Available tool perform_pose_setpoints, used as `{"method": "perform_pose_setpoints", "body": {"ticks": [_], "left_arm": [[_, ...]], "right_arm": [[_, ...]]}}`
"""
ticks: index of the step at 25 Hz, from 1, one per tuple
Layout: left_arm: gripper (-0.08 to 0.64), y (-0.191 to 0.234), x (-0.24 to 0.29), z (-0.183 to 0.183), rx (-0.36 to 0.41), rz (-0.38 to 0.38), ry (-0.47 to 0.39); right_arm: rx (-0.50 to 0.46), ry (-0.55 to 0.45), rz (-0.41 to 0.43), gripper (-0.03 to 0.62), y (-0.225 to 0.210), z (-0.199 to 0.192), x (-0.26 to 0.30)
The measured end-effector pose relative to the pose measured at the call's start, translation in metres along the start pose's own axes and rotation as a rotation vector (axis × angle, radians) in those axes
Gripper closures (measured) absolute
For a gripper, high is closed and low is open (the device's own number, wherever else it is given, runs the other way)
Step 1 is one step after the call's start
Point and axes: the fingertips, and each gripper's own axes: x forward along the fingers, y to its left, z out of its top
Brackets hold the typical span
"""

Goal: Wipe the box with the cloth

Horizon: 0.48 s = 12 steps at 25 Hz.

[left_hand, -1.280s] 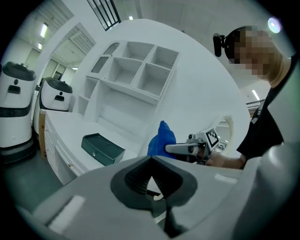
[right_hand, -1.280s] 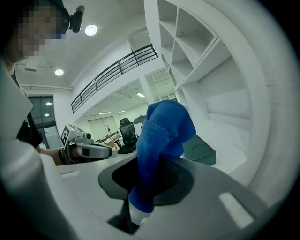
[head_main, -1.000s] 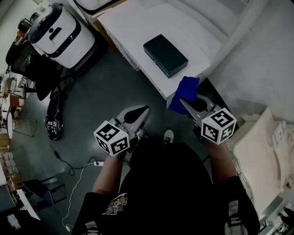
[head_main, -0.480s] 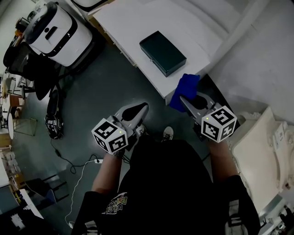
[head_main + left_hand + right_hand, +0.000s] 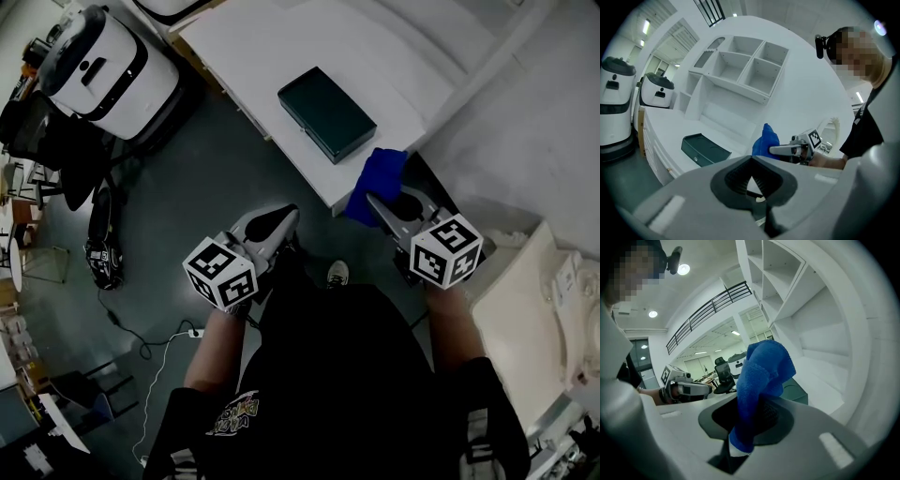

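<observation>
The person (image 5: 223,345) wears a black short-sleeved T-shirt (image 5: 347,375), printed near the hem. The left gripper (image 5: 285,217) and right gripper (image 5: 373,202) are grey, with black-and-white marker cubes (image 5: 220,274).

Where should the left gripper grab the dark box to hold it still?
Probably the box at its near end, from above, jaws across its narrow width. It lies flat and low on the white table, so its long side walls are the easiest faces to pinch. That leaves the top free for the cloth in the right gripper. The left gripper, now shut, must open first.
</observation>
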Motion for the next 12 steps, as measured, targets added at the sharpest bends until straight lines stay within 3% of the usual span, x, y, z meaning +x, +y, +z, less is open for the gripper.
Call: {"method": "perform_pose_setpoints", "body": {"ticks": [12], "left_arm": [[0.560, 0.064, 0.021, 0.028, -0.002, -0.068, 0.031]], "right_arm": [[0.035, -0.002, -0.082, 0.495, -0.027, 0.023, 0.049]]}}
